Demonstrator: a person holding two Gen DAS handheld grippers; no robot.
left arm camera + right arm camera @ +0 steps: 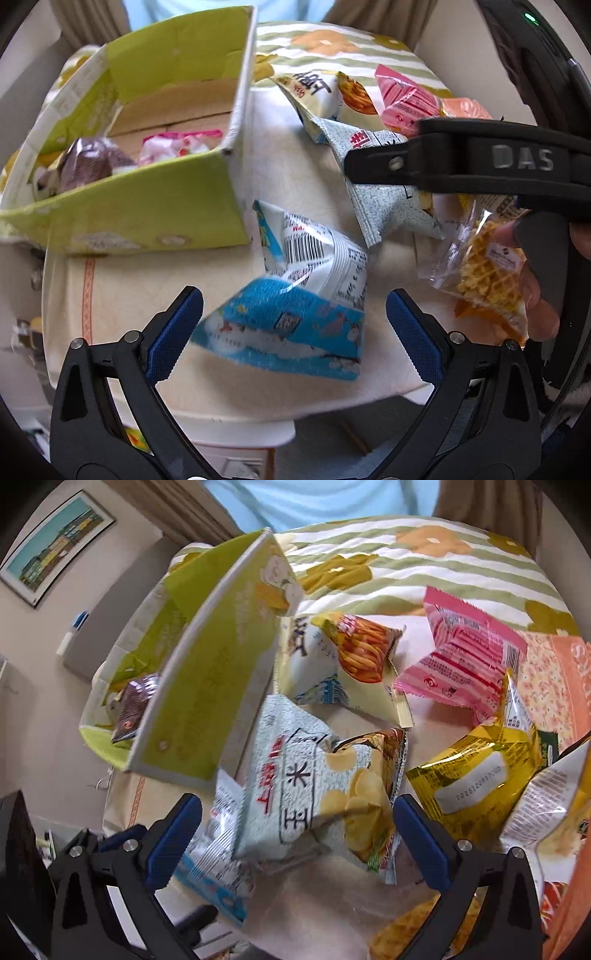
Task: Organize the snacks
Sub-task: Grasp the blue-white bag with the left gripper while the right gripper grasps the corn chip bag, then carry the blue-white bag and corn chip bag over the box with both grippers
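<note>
My left gripper (295, 334) is open low over the cream table (288, 166), and a blue-and-white snack bag (295, 306) lies between its blue pads without being pinched. My right gripper (297, 845) is also open, with a pale speckled chip bag (306, 786) lying between its fingers. A green cardboard box (147, 206) stands at the left and holds a brown packet (88, 162) and a pink-white packet (177, 144). Loose on the table are a pink packet (461, 664), a fries bag (354, 650) and a gold bag (480, 775).
A clear waffle packet (487, 269) lies at the right, beside a person's hand (535, 295) on the right tool. A striped floral quilt (406, 565) lies behind the table. The table's front edge (240, 410) is close below my left gripper.
</note>
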